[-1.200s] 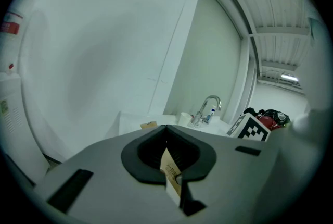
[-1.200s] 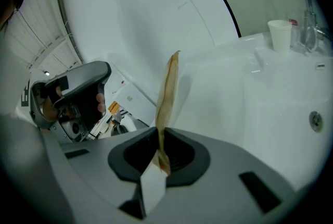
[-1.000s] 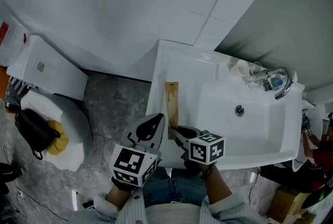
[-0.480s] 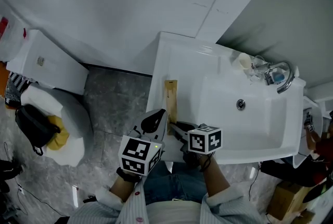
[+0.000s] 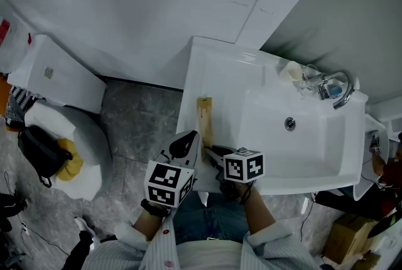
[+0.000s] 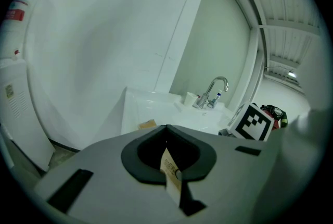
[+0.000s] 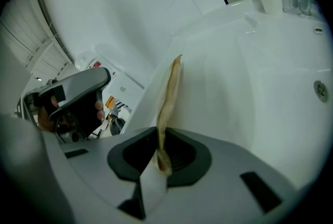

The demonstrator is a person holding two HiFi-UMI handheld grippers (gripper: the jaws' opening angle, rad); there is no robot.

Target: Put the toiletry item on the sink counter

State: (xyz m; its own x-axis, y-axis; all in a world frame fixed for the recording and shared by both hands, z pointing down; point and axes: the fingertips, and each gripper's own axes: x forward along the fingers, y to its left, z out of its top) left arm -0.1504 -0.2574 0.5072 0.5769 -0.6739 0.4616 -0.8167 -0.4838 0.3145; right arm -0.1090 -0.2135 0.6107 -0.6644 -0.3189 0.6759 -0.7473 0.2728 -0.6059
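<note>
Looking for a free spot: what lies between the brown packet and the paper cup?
Only bare white sink counter; the head view shows nothing standing between the brown packet and the paper cup.

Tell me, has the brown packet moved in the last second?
Yes, slightly: the brown packet now ends farther from the back rim of the sink counter, toward its front.

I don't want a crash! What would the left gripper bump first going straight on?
Probably the white sink counter, near the brown packet lying on it, though depth is hard to judge.
</note>
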